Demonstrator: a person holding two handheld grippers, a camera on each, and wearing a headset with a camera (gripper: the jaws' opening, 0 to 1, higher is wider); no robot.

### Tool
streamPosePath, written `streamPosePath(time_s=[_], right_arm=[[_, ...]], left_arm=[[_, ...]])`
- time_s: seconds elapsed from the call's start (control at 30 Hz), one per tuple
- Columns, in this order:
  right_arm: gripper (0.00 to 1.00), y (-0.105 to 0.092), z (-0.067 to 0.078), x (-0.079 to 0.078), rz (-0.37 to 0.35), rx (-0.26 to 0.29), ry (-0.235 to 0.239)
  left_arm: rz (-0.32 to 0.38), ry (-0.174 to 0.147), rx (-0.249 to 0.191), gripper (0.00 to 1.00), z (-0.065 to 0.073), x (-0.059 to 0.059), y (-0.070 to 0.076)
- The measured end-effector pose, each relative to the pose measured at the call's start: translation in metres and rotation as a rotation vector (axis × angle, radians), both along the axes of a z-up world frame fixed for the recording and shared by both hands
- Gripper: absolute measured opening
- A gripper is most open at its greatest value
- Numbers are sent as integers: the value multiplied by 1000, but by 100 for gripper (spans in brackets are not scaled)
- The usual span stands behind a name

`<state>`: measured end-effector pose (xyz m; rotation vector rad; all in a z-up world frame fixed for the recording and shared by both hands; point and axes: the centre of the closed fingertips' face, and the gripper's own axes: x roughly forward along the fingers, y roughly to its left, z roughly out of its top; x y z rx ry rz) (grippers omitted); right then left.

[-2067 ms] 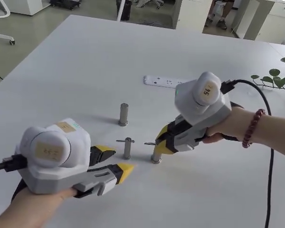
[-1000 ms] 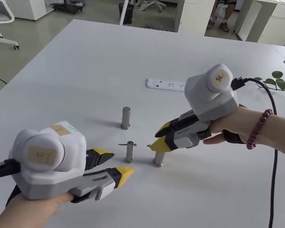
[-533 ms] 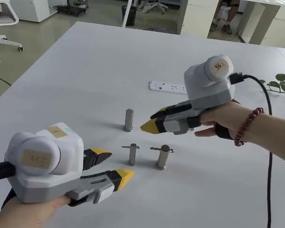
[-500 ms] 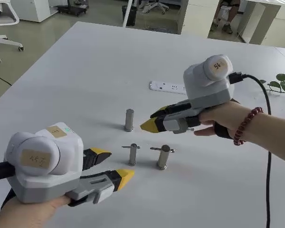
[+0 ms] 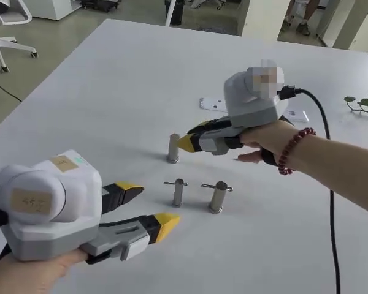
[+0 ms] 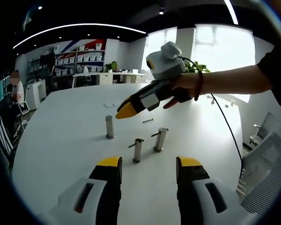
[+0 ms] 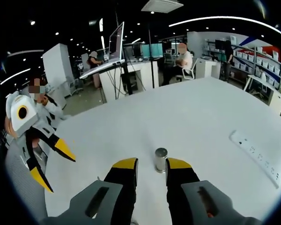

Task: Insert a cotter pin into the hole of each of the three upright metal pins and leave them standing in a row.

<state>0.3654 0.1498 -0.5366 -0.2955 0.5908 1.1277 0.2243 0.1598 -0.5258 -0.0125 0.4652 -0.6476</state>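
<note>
the bare pin (image 5: pixel 173 148) stands upright on the bench (image 5: pixel 98 86). just this side of it stand the middle pin (image 5: pixel 178 193) and end pin (image 5: pixel 218 197), each with a cotter pin (image 5: pixel 168 182) through it. right tongs (image 5: pixel 185 144) hover just beside the bare pin, slightly parted, empty. left tongs (image 5: pixel 150 205), released, sit well short of it.

Three upright metal pins: one bare pin (image 5: pixel 173 148) at the right gripper's (image 5: pixel 185 143) tips, two pins (image 5: pixel 178 195) (image 5: pixel 218 198) ahead of the left gripper (image 5: pixel 150 205). Three cotter pins: two inserted (image 5: pixel 170 182) (image 5: pixel 207 185), one loose (image 6: pixel 147 120) below the right gripper. One power strip (image 7: pixel 255 154).
</note>
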Motion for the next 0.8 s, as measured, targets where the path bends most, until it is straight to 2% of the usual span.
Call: streamPosePath(time_s=[0.07,0.33,0.43,0.53,0.57,0.7,0.8], right_arm=[[21,1,-2,1,-5,2,1],[23,9,-20,30,-36,-12,-1],[23,15,-22,28,-10,-31,-26],[21,18,-29,32,-7,-38,-24],[21,19,-26,29,-7,-38,-18],[16,19,-31,31,-3,-57,-29],[13,19,-31,32,-14,-48,-35]], left_arm=[[1,2,5,46,-2,-1,1],[-5,21,6,50,-6,-7,0],[-5,21,1,50,-7,-7,0],[-1,22,2,50,-7,-7,0],[0,23,3,51,-8,-7,0],[3,19,7,51,-8,-6,0],[3,18,9,51,-7,-7,1]])
